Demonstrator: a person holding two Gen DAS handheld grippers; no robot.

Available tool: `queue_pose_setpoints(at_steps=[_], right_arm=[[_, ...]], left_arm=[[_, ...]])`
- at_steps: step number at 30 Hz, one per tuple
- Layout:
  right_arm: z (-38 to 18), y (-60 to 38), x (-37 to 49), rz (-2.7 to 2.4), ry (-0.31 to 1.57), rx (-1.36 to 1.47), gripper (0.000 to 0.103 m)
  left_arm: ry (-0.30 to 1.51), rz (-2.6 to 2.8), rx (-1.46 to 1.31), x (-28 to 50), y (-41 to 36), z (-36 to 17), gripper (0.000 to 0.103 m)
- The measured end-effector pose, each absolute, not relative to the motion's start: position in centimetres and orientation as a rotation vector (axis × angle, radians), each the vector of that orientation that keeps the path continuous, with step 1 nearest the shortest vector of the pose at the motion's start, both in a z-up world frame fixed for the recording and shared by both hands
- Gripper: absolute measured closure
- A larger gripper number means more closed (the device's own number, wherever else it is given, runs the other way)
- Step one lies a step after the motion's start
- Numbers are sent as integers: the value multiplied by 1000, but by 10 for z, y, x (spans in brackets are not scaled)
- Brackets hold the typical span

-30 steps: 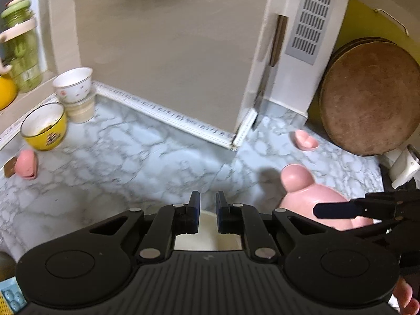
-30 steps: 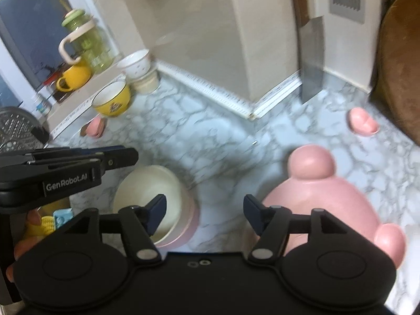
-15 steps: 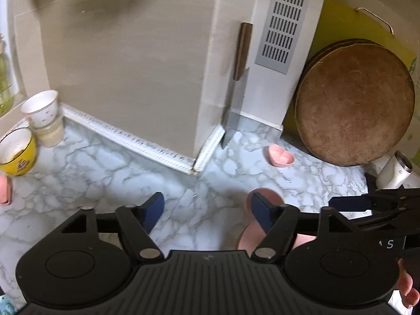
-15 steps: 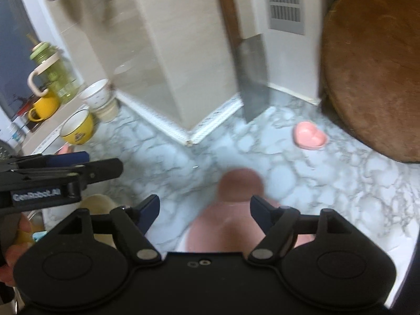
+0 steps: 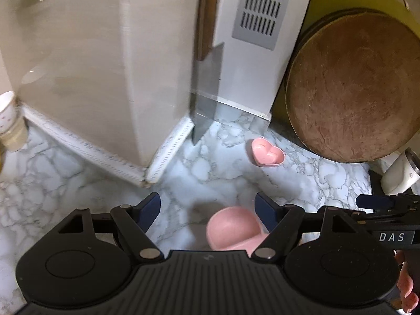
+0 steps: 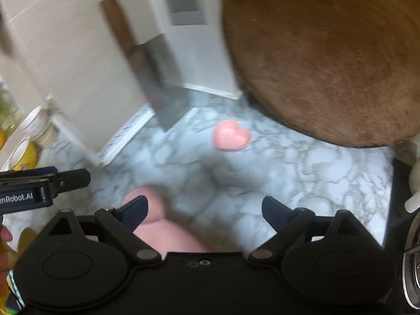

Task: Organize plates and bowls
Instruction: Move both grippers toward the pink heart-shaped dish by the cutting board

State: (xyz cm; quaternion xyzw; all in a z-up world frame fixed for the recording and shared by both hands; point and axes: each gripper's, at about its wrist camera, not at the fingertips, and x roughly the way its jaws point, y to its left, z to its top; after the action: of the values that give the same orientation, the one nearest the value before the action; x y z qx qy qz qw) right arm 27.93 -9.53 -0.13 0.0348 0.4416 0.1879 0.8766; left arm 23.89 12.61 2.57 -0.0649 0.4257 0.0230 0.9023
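Note:
My left gripper is open and empty above the marble counter. A pink bear-shaped plate lies just under and ahead of it, mostly hidden by the gripper body. My right gripper is open and empty too; the same pink plate shows by its left finger. A small pink heart-shaped dish lies further back on the counter, also in the right wrist view. The right gripper shows at the right edge of the left wrist view. The left gripper shows at the left edge of the right wrist view.
A cleaver leans at the wall corner. A big round wooden board leans at the back right. Stacked white cups and a yellow bowl stand far left. A white appliance sits at the right.
The left gripper opened, having been nearly shut over a cream bowl a second ago. Both grippers have swung right toward the board and heart dish; the cream bowl is out of view.

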Motion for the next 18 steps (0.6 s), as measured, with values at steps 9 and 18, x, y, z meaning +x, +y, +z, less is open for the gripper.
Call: queue_pose_setpoints(at_steps=[9, 18], right_arm=[[-27, -126, 336, 308, 965, 183, 10], [-48, -130, 375, 292, 998, 184, 17]], left_arm=[[932, 46, -131, 297, 89, 5, 24], [957, 74, -107, 356, 86, -10, 24]])
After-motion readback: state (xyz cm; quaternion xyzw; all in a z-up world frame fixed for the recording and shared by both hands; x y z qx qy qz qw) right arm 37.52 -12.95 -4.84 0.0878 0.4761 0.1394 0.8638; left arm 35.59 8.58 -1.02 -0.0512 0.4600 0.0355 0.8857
